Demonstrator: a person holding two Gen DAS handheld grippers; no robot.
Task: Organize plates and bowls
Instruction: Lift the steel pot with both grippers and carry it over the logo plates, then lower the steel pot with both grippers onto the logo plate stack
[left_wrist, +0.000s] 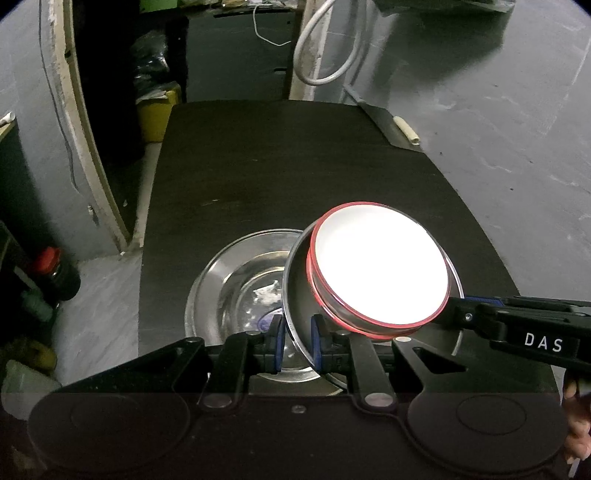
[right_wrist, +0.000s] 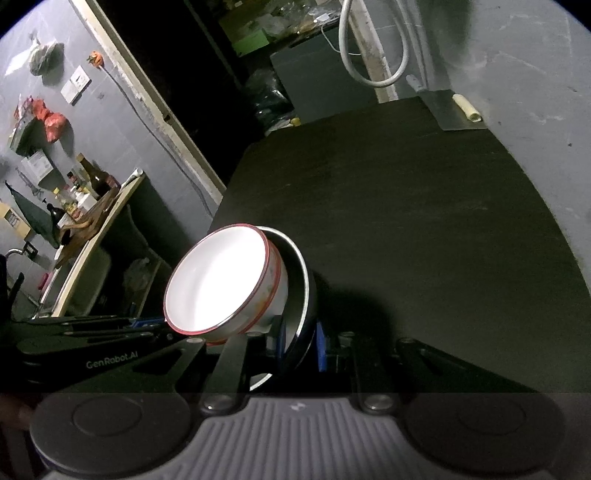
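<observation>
We hold steel bowl (left_wrist: 295, 291) by opposite rims: left gripper (left_wrist: 297, 341) clamps near rim, right gripper (right_wrist: 301, 345) clamps far rim. White red-rimmed bowl (left_wrist: 382, 269) sits nested inside, tilted. Steel plate (left_wrist: 236, 280) lies below on black table (left_wrist: 258, 166). We judge next: level stack, centre over plate, lower both hands evenly, release together.

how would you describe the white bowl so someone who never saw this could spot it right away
Find the dark table. Near its front edge two steel plates overlap, one flat and one tilted. The white bowl sits in the tilted plate, the only white dish there, with a red rim.
</observation>
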